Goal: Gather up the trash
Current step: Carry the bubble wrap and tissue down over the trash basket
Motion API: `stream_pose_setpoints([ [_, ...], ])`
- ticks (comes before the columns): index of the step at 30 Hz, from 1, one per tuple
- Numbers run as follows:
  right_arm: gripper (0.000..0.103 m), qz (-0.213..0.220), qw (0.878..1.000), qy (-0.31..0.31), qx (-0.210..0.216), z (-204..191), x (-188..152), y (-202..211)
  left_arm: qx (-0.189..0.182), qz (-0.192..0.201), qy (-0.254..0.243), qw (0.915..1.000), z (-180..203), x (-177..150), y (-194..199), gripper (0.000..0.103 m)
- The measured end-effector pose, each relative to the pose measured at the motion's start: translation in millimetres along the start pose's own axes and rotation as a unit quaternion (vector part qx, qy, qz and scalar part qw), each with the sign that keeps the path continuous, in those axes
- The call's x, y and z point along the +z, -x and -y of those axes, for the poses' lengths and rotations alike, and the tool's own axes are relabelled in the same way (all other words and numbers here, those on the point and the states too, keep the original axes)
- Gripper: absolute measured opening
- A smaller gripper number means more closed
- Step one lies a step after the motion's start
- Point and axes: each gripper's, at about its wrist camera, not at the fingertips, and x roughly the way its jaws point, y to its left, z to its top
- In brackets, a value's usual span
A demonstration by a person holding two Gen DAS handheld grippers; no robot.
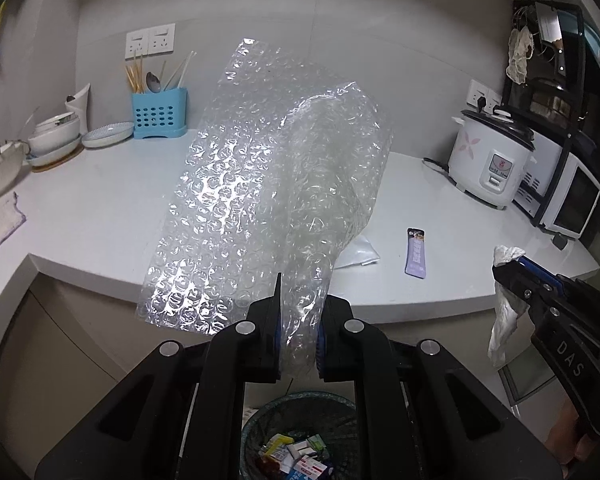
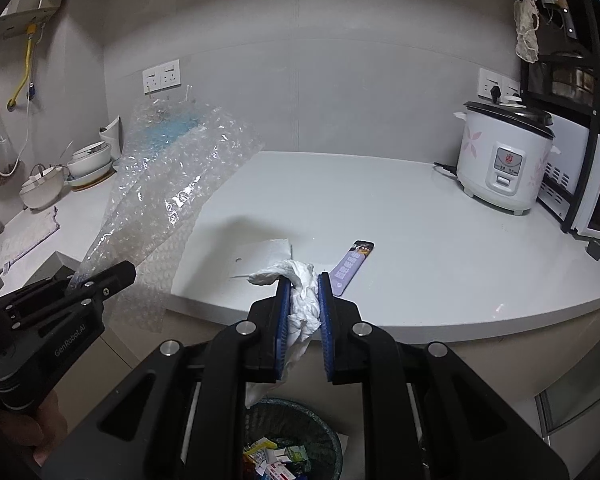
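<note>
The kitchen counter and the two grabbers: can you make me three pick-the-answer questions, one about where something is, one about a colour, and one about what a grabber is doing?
1. Where is the trash bin?
A. On the counter
B. On the floor below the grippers
C. Beside the rice cooker

2. What colour is the utensil holder?
A. Blue
B. Red
C. Green

3. What is the right gripper doing?
A. Hanging open and empty
B. Pinching bubble wrap
C. Pinching a crumpled white tissue

Answers:
1 B: the trash bin shows low down, under the counter edge.
2 A: the utensil holder by the wall is light blue.
3 C: the right gripper has its fingers closed on the tissue; the left gripper has the bubble wrap.
</note>
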Motion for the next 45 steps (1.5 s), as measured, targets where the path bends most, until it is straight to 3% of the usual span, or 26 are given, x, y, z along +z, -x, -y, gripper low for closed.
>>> stream_pose_setpoints([
  [14,0.013,-0.008,1.0,0.006,0.014,-19.0,-62.2,16.4,-0.004,-0.014,0.006,0.9999,-5.8,-88.6,25.8,0.01],
  [24,0.013,-0.034,0.999,-0.001,0.02,-14.6,-104.7,-4.3,-0.009,-0.037,-0.002,0.9993,-3.3,-138.9,19.1,0.01],
  [37,0.013,-0.072,0.997,0.002,0.013,-13.4,-154.0,-34.5,-0.015,-0.107,-0.022,0.9939,7.9,-197.3,-33.6,0.01],
  [45,0.013,-0.12,0.993,-0.011,0.018,-9.2,-193.6,-73.0,-0.018,-0.156,-0.015,0.9875,8.0,-235.3,-78.4,0.01],
])
